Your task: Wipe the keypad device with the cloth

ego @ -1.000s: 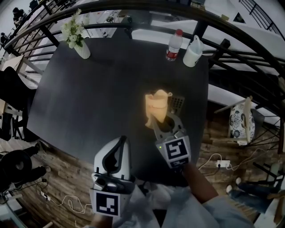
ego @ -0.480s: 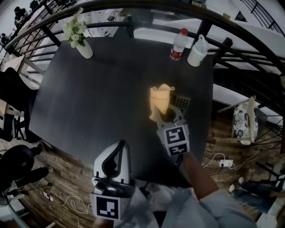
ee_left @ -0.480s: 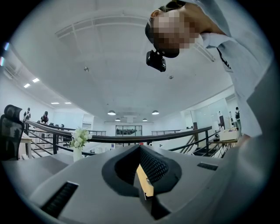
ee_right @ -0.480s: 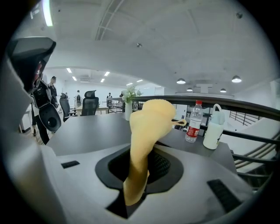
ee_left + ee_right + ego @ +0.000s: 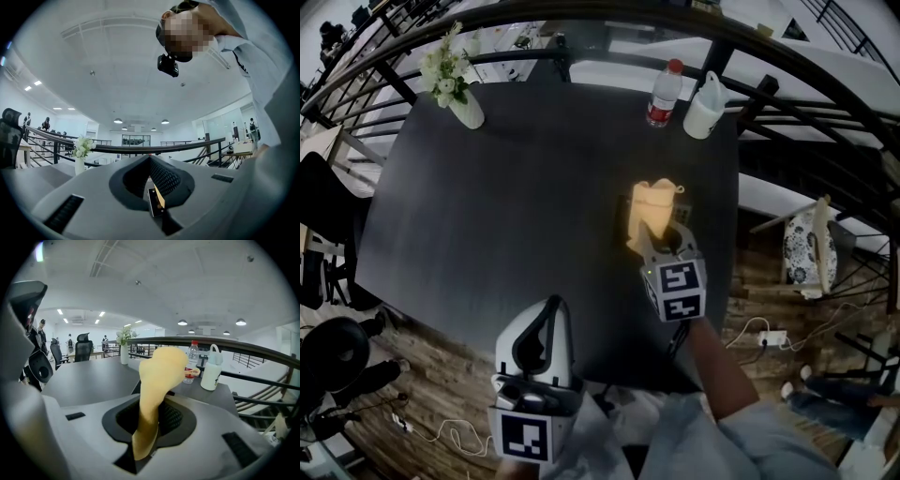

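"Starting on the right: what do we record for the right hand-held gripper (image 5: pixel 669 246)?"

"We find its jaws closed on the yellow cloth (image 5: pixel 651 210). In the right gripper view the cloth (image 5: pixel 157 380) is pinched between the jaws (image 5: pixel 150 427) and stands up out of them in a bunched fold."

"And the keypad device?"

"We see only a corner of the keypad device (image 5: pixel 682 215), flat on the dark surface (image 5: pixel 516 187) near its right edge. The cloth covers most of it. We cannot tell whether cloth and device touch."

"The left hand-held gripper (image 5: pixel 554 304)?"

"We note it at the near edge of the surface, well apart from the cloth. The left gripper view shows its jaws (image 5: pixel 151 183) pressed together with nothing held between them, and it points up toward the ceiling."

"Anything else on the surface?"

"We log a white vase of flowers (image 5: pixel 455 89) at the far left corner. A water bottle (image 5: pixel 662 94) with a red cap and a white jug (image 5: pixel 704 105) stand just beside each other at the far right edge, by the railing (image 5: pixel 787 70)."
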Demonstrator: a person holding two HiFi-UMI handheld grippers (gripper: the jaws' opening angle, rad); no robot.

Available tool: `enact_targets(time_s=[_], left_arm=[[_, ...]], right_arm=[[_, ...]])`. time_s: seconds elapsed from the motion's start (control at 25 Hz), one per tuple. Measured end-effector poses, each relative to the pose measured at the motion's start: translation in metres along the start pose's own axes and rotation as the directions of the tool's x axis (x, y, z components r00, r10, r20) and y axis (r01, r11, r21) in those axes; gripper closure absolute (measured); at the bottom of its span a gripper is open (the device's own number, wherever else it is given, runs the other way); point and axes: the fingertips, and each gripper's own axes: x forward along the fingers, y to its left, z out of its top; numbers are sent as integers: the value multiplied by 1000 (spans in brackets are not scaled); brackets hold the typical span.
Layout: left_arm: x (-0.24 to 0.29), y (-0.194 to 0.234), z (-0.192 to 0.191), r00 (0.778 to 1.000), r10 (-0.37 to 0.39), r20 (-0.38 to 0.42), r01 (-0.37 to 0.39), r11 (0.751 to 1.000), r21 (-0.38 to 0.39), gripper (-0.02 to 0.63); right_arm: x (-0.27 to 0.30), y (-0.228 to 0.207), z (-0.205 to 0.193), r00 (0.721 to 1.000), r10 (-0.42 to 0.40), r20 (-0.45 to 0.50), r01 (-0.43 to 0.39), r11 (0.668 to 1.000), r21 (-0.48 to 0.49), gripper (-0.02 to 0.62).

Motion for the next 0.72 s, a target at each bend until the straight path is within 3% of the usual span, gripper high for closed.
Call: enact_targets(time_s=[0.28, 0.72], left_arm=[[10, -11, 2, 999, -33, 12, 33, 999, -7, 594], [18, -23, 2, 998, -63, 11, 63, 998, -9, 594]], right_arm=[[-18, -38, -16, 996, -86, -33, 87, 996, 36, 525], [-38, -72, -35, 986, -157, -61, 162, 984, 69, 525]])
